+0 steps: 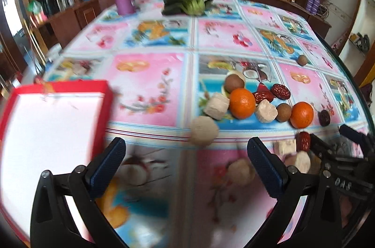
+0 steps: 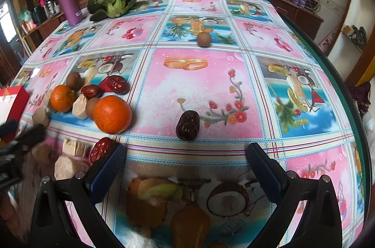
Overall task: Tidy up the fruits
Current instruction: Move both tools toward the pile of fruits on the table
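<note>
Left wrist view: the red box [image 1: 58,112] sits at the left edge, white inside, and the left gripper [image 1: 186,152] hangs over the tablecloth [image 1: 150,88] with jaws wide apart, holding nothing. Right of centre, oranges [image 1: 242,103], dates [image 1: 280,91] and pale chunks [image 1: 216,103] lie heaped. Right wrist view: that heap fills the left side, one dark date [image 2: 188,125] alone at centre, and the right gripper [image 2: 186,152] gapes empty.
</note>
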